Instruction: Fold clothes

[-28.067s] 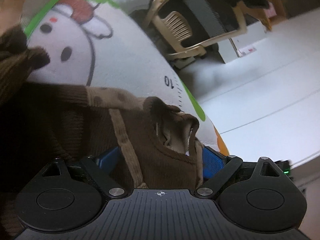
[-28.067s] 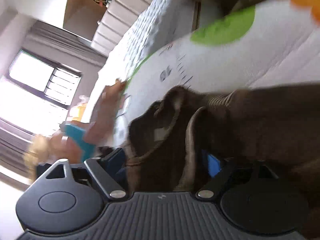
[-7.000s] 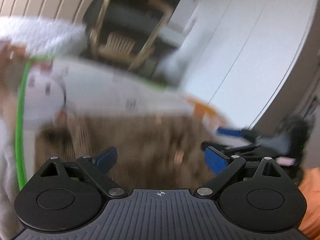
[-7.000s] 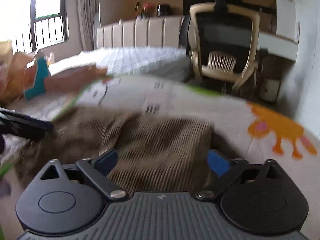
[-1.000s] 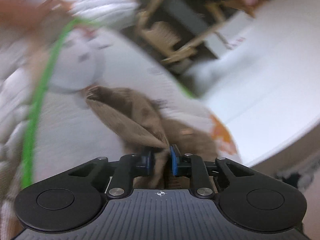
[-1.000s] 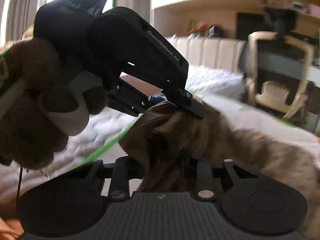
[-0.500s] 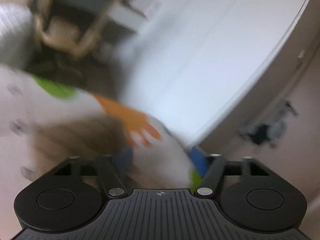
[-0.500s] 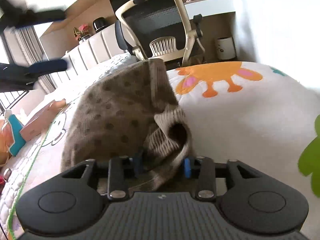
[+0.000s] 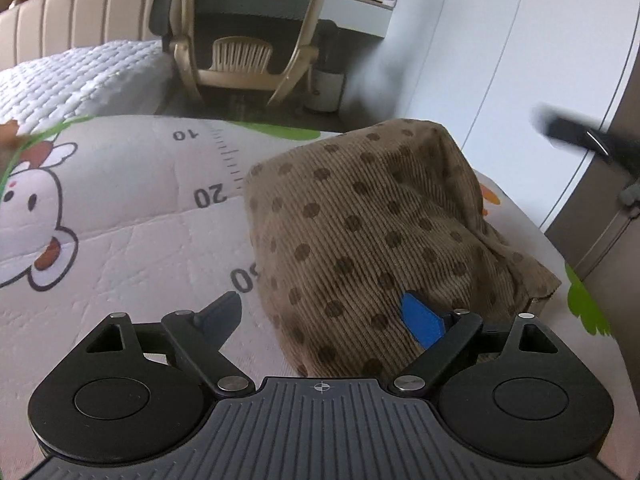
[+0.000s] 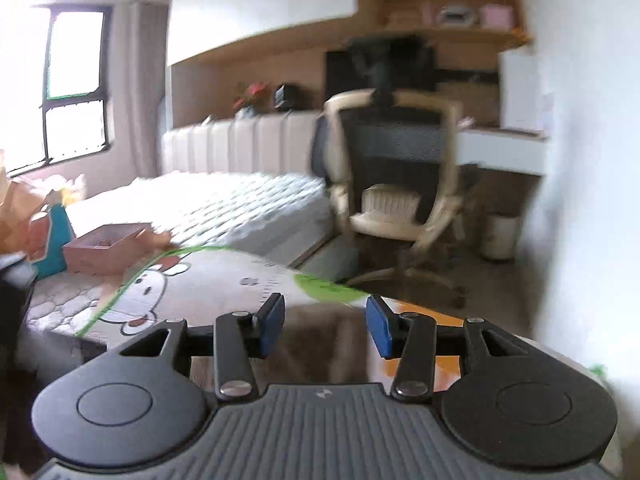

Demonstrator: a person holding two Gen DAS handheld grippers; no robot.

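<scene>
With both grippers empty, we're between folds.
Left gripper (image 9: 328, 314) & right gripper (image 10: 325, 326) gape wide; brown dotted garment (image 9: 360, 232) sits humped on printed mat (image 9: 120, 216) — next: flatten/square it, w/ care.

Bright window (image 10: 74, 92), white quilted bed (image 10: 224, 204), cream office chair (image 10: 392, 184).

Your left view is sharp and evenly daylit: the garment (image 9: 360, 220) shows its ribbing clearly, with soft shade beneath its right edge, and only a dark streak (image 9: 576, 132) at right is smeared. Your right view is motion-blurred throughout; the chair (image 10: 396, 184) ghosts, and the window (image 10: 72, 80) blows out to white glare. Both bend strongly at the edges.
</scene>
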